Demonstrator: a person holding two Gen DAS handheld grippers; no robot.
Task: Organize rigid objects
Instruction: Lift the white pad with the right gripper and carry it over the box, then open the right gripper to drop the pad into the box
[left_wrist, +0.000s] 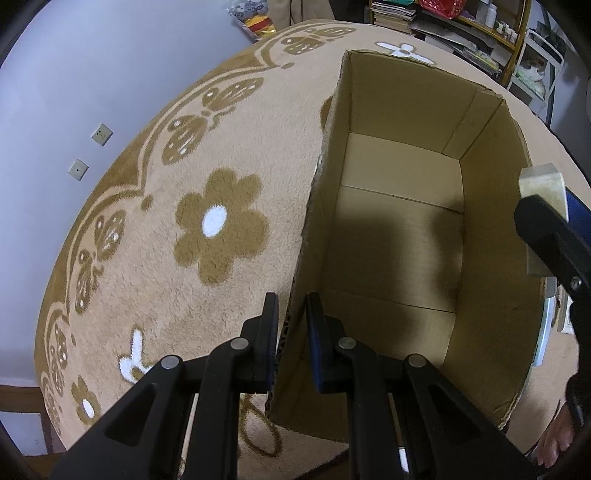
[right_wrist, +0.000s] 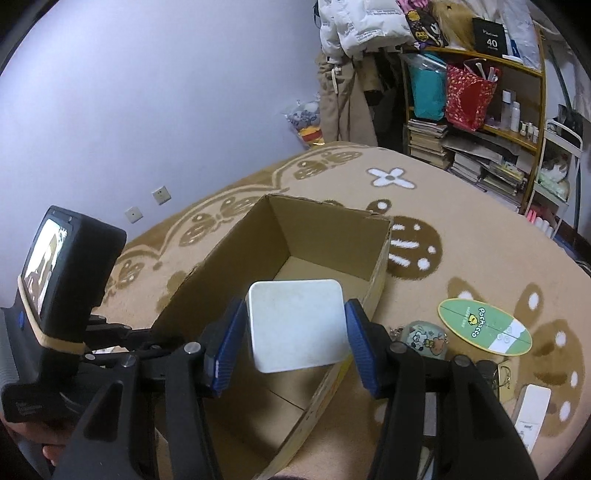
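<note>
An open, empty cardboard box (left_wrist: 402, 229) stands on a beige flowered rug; it also shows in the right wrist view (right_wrist: 295, 236). My left gripper (left_wrist: 291, 314) is shut on the box's left wall near its front corner. My right gripper (right_wrist: 295, 332) is shut on a white square box (right_wrist: 297, 325) and holds it above the cardboard box's open top. In the left wrist view the white box (left_wrist: 541, 188) and a right finger (left_wrist: 546, 229) show at the right edge, over the box's right wall.
On the rug right of the box lie a green oval Pochacco card (right_wrist: 484, 326), a small cartoon pouch (right_wrist: 424, 338), a white flat item (right_wrist: 532, 410) and keys. Shelves (right_wrist: 480, 122) with books and bags stand at the far right. A lilac wall is behind.
</note>
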